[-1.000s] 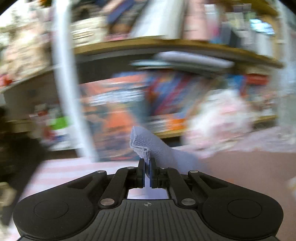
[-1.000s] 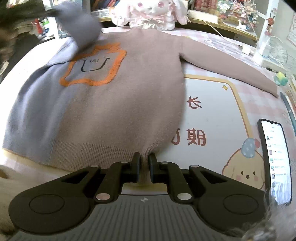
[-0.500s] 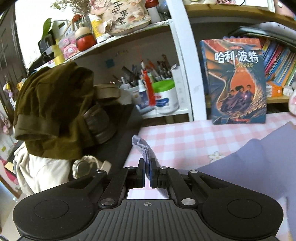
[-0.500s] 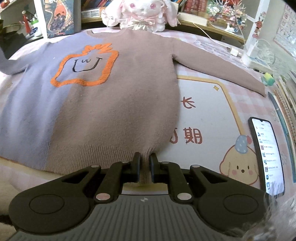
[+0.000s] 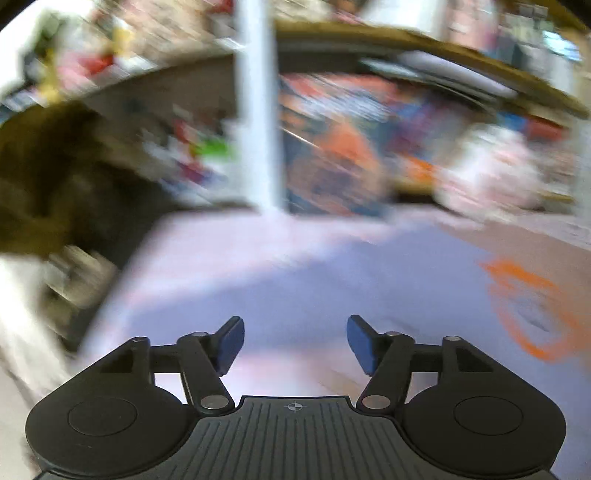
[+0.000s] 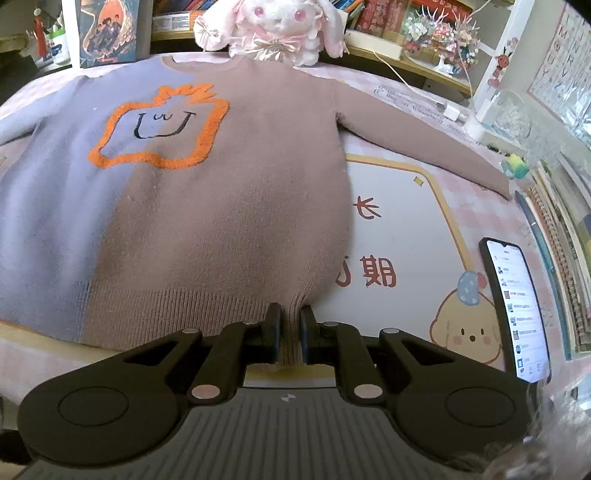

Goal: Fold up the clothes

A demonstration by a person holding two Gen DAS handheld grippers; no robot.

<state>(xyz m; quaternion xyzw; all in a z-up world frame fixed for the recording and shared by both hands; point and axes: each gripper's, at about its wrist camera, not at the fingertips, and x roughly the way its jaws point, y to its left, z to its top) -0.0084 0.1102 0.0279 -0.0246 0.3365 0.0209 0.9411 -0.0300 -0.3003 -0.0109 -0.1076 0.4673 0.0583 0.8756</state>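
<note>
A knitted sweater (image 6: 229, 206), half lilac and half brown with an orange outlined face, lies flat on the table with both sleeves spread. My right gripper (image 6: 290, 330) is shut on the ribbed bottom hem near its right corner. The left wrist view is blurred by motion. There my left gripper (image 5: 295, 343) hovers over the lilac half of the sweater (image 5: 332, 295); its jaws are opening and nothing sits between the blue pads (image 5: 231, 343).
A pink plush rabbit (image 6: 273, 26) sits behind the collar. A lit phone (image 6: 517, 310) lies at the right on a cartoon desk mat (image 6: 413, 229). Books and shelves line the back and right. A dark green garment (image 5: 44, 177) hangs at the left.
My left gripper let go of the lilac sleeve end, opened wide and swung right over the sweater. The lilac sleeve now lies flat. The right gripper keeps its hold on the hem.
</note>
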